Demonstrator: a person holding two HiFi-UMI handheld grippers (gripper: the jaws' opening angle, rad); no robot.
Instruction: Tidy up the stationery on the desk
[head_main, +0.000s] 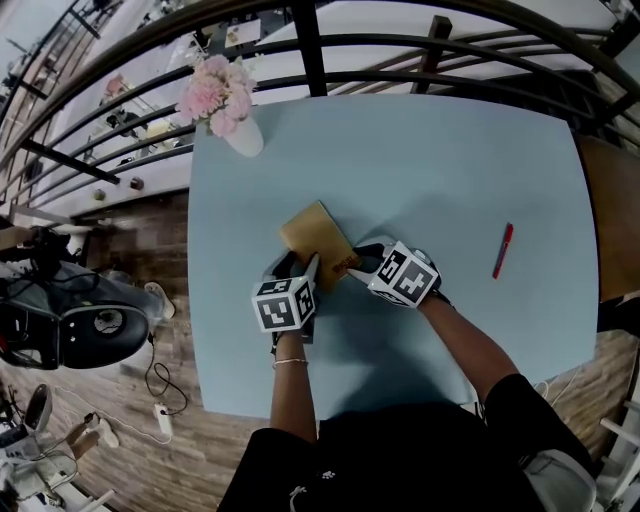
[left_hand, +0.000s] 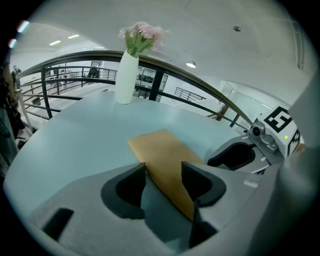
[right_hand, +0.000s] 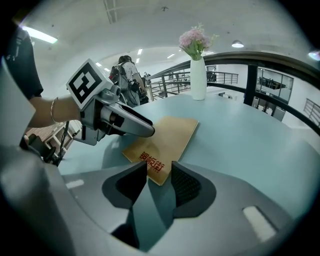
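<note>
The brown notebook (head_main: 318, 238) lies flat near the middle of the pale blue table (head_main: 440, 160), and both tongs are down at its near end. The left gripper (left_hand: 164, 167) is released, jaws apart astride one edge; the right gripper (right_hand: 160, 167) is also unclenched, with the printed corner between its jaws. A red pen (head_main: 502, 250) lies well off to the right, a flower vase (head_main: 243, 135) at the far left corner
</note>
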